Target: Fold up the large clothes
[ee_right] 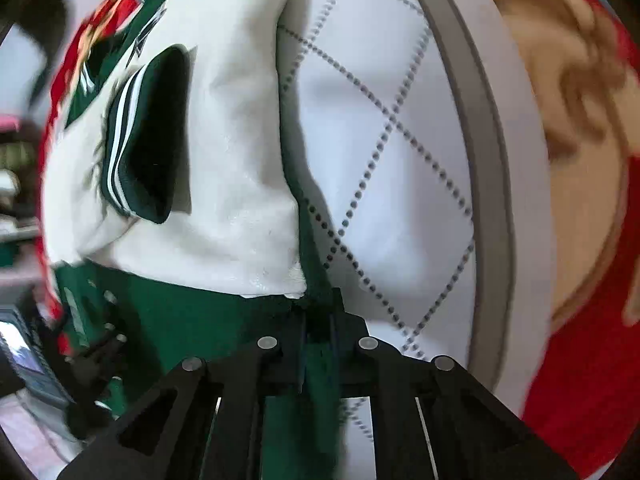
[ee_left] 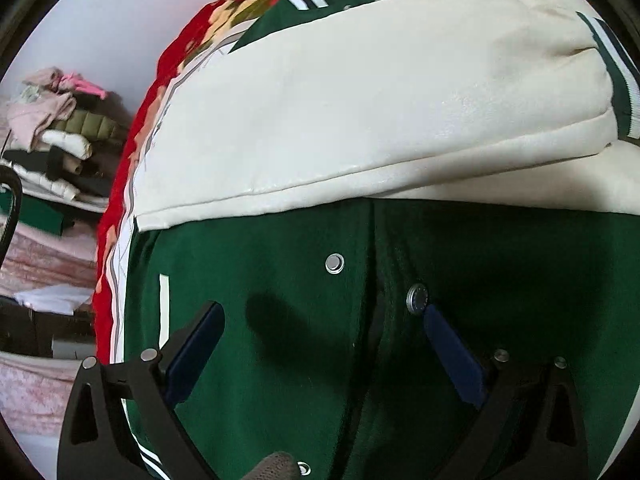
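Note:
A green varsity jacket (ee_left: 288,280) with cream sleeves (ee_left: 360,120) lies on a bed, one sleeve folded across the body. Silver snap buttons (ee_left: 334,263) run down its front. My left gripper (ee_left: 320,320) is open just above the green front, its blue pads (ee_left: 196,356) apart on either side of the button placket. My right gripper (ee_right: 318,336) is shut on the jacket's green edge (ee_right: 312,400) beside the cream sleeve (ee_right: 224,200). A striped green cuff (ee_right: 136,148) shows on that sleeve.
The jacket rests on a red floral blanket (ee_left: 108,248) and a white quilted cover (ee_right: 380,160) with a grey border. A pile of folded clothes (ee_left: 60,140) sits at the far left. The right wrist view is motion-blurred.

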The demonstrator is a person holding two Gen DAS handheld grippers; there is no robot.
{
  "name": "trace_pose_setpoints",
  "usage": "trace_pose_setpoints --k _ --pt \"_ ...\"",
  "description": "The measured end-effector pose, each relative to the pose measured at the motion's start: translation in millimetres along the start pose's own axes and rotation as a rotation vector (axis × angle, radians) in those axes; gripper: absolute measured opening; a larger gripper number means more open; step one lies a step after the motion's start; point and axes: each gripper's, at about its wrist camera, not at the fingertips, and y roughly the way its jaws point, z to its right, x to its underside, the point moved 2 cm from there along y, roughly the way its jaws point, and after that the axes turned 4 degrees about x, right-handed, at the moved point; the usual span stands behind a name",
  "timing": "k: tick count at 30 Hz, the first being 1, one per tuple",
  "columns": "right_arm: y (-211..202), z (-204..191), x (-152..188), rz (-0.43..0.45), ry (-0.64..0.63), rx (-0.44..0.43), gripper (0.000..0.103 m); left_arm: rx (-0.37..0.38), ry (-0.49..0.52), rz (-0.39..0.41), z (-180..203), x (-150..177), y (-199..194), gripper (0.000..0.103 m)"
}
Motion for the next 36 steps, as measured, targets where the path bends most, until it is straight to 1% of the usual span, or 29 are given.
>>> trace_pose_setpoints --k 1,2,3,5,7,8,9,10,11,12,14,16,17,19,21,22,25,27,28,30,32,36 --pt "-3 4 -1 0.012 0.017 0.011 0.009 0.016 -0.017 0.001 0 1 0 0.103" --pt "-5 12 -3 0.020 0.052 0.006 0.009 0.020 -0.027 -0.001 0 0 0 0.103" --pt "-1 18 -5 0.009 0.068 -0.009 0.009 0.015 -0.035 0.000 -4 -2 3 0.103" --pt "2 21 -8 -0.008 0.049 -0.022 0.010 0.003 -0.039 0.006 -3 -2 2 0.103" --pt "1 20 -13 -0.031 0.040 -0.041 0.015 -0.012 -0.050 -0.010 -6 -2 -2 0.103" --pt "-3 21 -15 -0.046 0.022 -0.057 0.022 -0.021 -0.056 -0.012 -8 -1 -8 0.103" --pt "-5 15 -14 -0.049 0.013 -0.053 0.031 -0.025 -0.059 -0.006 -6 3 -17 0.103" --pt "-13 15 -13 -0.034 0.005 -0.053 0.036 -0.042 -0.057 0.005 -7 6 -32 0.103" --pt "-25 20 -9 -0.015 -0.006 -0.062 0.047 -0.053 -0.055 0.013 -1 11 -45 0.103" --pt "-37 28 -3 -0.005 -0.021 -0.053 0.063 -0.069 -0.049 0.026 1 18 -63 0.103" --pt "-53 42 9 0.006 -0.043 -0.032 0.083 -0.086 -0.032 0.030 11 33 -91 0.103" --pt "-70 60 29 0.006 -0.061 0.016 0.083 -0.108 0.004 0.018 32 59 -122 0.103" --pt "-76 74 40 0.000 -0.065 0.049 0.083 -0.105 0.019 0.004 41 69 -129 0.103" --pt "-85 97 60 -0.013 -0.061 0.098 0.083 -0.081 0.064 -0.046 74 97 -149 0.103" --pt "-92 118 78 -0.024 -0.043 0.130 0.083 -0.060 0.092 -0.078 98 118 -159 0.103" --pt "-93 125 89 -0.027 -0.027 0.145 0.083 -0.046 0.109 -0.100 117 132 -166 0.103" --pt "-96 149 106 -0.032 0.025 0.175 0.083 -0.055 0.141 -0.110 150 154 -172 0.103" --pt "-94 160 113 -0.039 0.052 0.199 0.083 -0.078 0.172 -0.129 172 163 -166 0.103" --pt "-93 165 114 -0.044 0.065 0.201 0.083 -0.093 0.190 -0.149 184 169 -157 0.103" --pt "-89 173 113 -0.038 0.075 0.218 0.083 -0.108 0.208 -0.188 193 174 -140 0.103" --pt "-88 178 108 -0.023 0.070 0.226 0.083 -0.125 0.193 -0.197 196 173 -124 0.103" --pt "-86 178 98 0.002 0.065 0.223 0.083 -0.143 0.106 -0.177 177 150 -111 0.103"
